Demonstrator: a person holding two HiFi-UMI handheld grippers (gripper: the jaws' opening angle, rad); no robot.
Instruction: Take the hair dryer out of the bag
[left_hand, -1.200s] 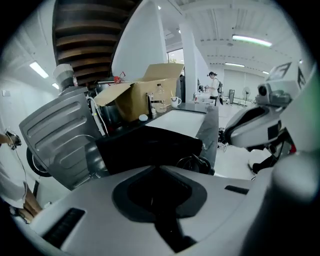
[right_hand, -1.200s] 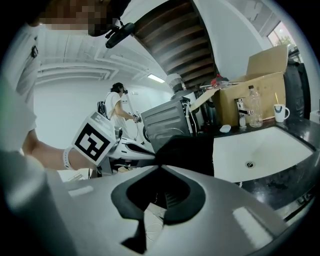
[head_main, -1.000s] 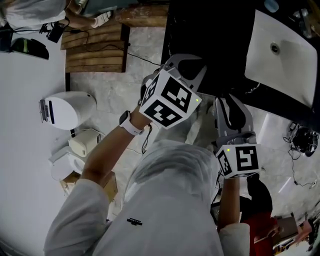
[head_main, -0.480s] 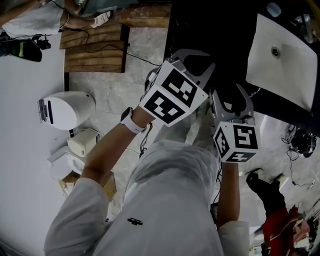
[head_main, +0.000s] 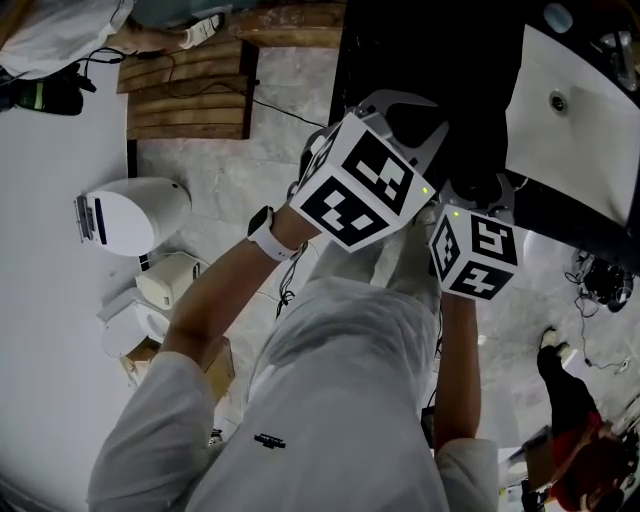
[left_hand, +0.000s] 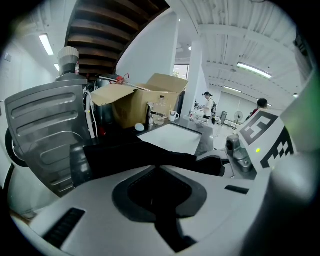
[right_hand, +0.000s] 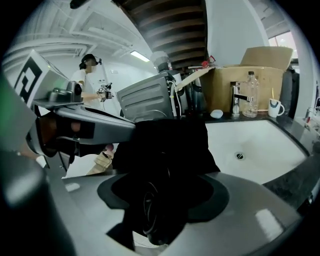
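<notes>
The black bag (right_hand: 165, 142) lies on the dark counter beside the sink. My left gripper (head_main: 415, 120) is shut on a fold of the bag's edge (left_hand: 150, 160) and holds it up. To its right, my right gripper (head_main: 485, 188) is at the bag; its jaws have just been opening and stand wide. In the right gripper view the right gripper (right_hand: 160, 170) has black fabric between its jaws, and low down a dark round ringed part (right_hand: 150, 207), probably the hair dryer's end. The pads press on nothing I can see. The rest of the dryer is hidden.
A white sink (head_main: 575, 110) is set in the counter right of the bag, with a tap, a bottle (right_hand: 251, 95) and a mug behind it. A cardboard box (right_hand: 250, 75) stands at the back. On the floor at left are a white bin (head_main: 135, 215) and wooden pallets (head_main: 185, 85).
My right gripper has moved up the head view to the bag, close beside the left one, and its jaws have spread. The left gripper has shifted slightly up and right, still shut.
</notes>
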